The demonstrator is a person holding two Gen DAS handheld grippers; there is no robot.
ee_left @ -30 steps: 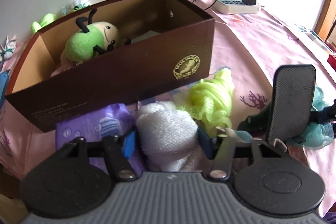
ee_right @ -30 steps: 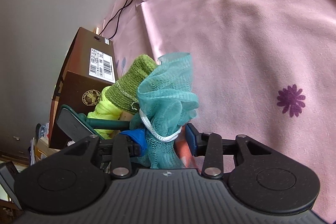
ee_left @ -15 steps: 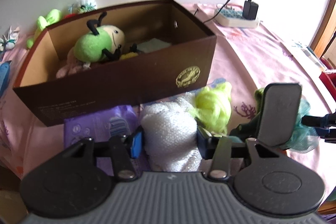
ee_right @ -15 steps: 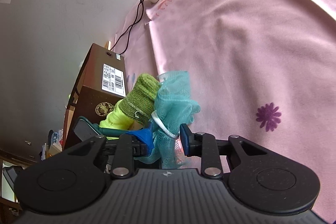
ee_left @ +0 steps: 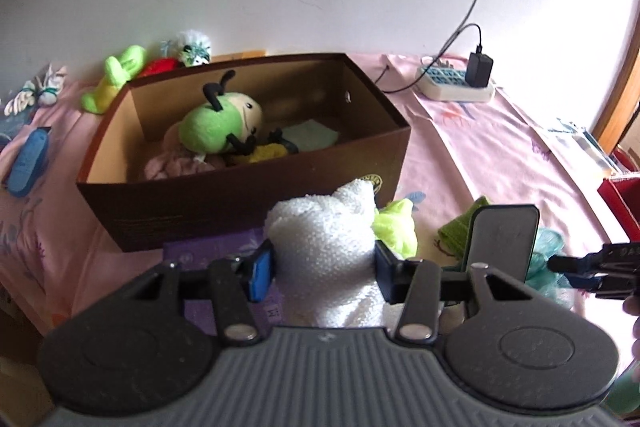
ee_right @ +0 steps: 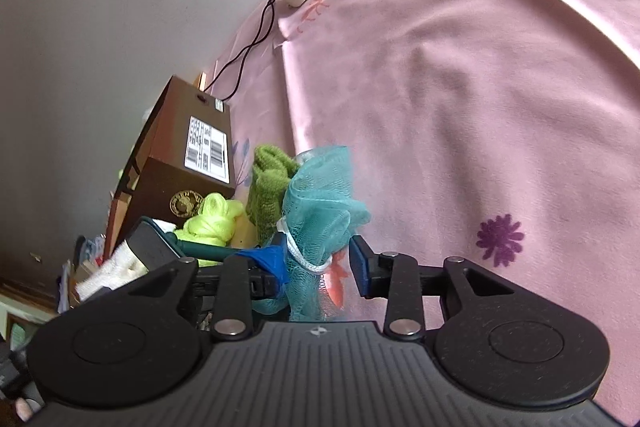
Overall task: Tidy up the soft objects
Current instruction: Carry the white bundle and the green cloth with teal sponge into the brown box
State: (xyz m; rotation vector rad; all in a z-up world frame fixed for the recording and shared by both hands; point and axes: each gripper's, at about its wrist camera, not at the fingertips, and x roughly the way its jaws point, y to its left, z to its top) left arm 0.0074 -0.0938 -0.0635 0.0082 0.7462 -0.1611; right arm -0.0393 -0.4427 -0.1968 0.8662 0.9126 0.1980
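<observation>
A: So, where does the white foam bundle sit against the brown box?

B: Clamped between the pads of the left tongs, standing on end with its long axis up, top corner level with the box's near wall. The box's open mouth lies straight ahead and a little higher, so the left hand is plainly the nearer one. The green plush bug already lies inside, toward the left half.

A: And the right tongs?

B: Partly open around the teal mesh pouf. Its jaws have just been opening; the left pad touches the mesh, the right one stands clear, so I'd call it a loose hold at best. The pouf rests on the pink desk, beside the olive cloth and yellow-green pouf.

A: What's changed?

B: The bundle was down on the purple packet a second ago; now it's lifted, and the box interior shows more fully.
</observation>
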